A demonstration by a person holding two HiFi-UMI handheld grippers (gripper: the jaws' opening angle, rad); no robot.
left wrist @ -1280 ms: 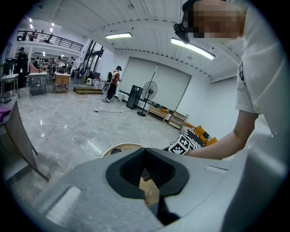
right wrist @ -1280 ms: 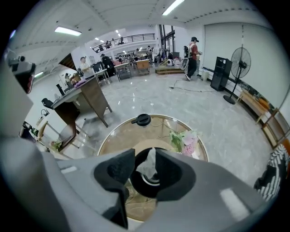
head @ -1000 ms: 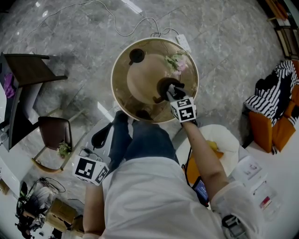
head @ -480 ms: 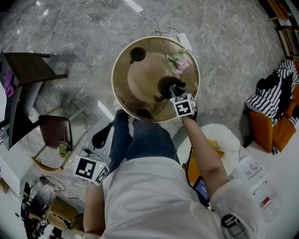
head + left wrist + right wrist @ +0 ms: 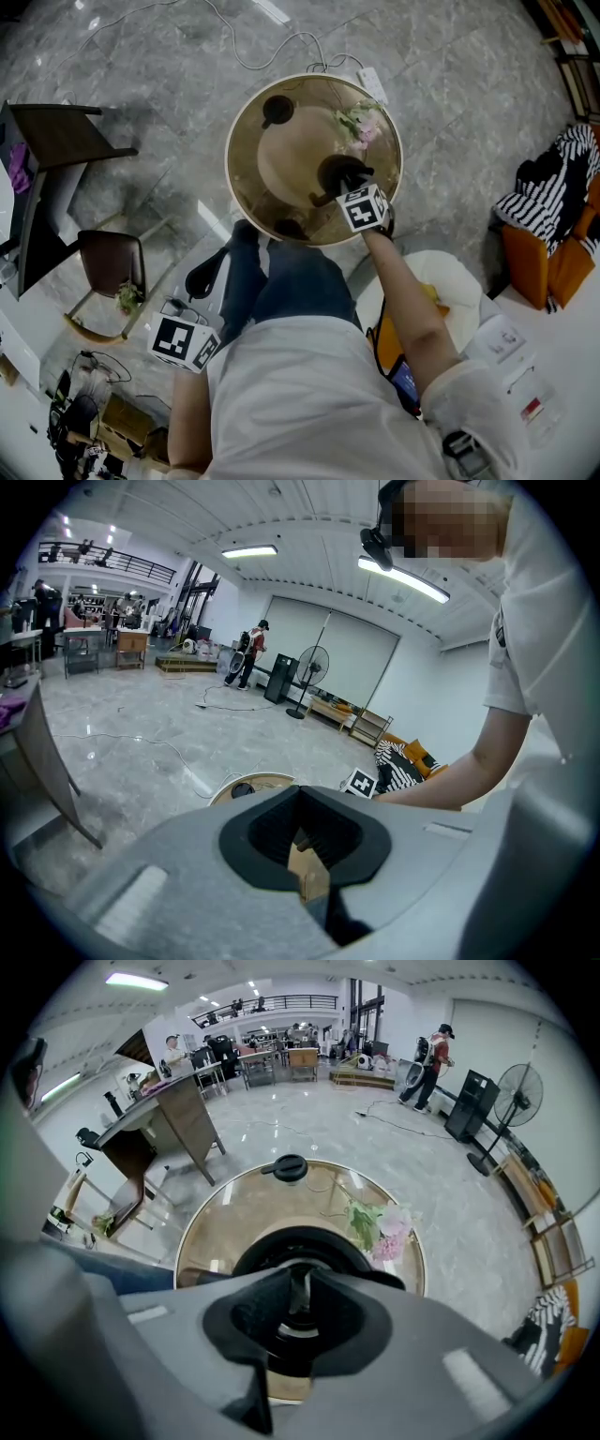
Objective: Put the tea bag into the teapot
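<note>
— Starting at the lower left of the head view?

— Yes, with the left tongs (image 5: 304, 823). Clenched on a tan, flat, paper-like tea bag (image 5: 307, 869), pinched low in the gap. Held off the round, gold, glass-topped worktop (image 5: 246, 176) at upper centre, and well apart from it.

— And across the worktop, moving rightward?

— First a small black round piece (image 5: 275, 109) with a short stub, near the rim at the disc's upper left. Then a black, round-bodied teapot (image 5: 334, 172), right of the disc's centre. Just above and to the right of that, a sprig of pink flowers (image 5: 360, 124) with green leaves, lying near the teapot.

— And the right tongs (image 5: 299, 1279)?

— Pointing steeply down over the teapot. Just drawn in from wide, then eased a touch. Clamped on a thin pale upright piece (image 5: 299, 1294) at the top of the teapot. Knob or something else, impossible to tell.

— Place of the tea bag, then?

— In the left tongs, far to the lower left of the teapot.
</note>
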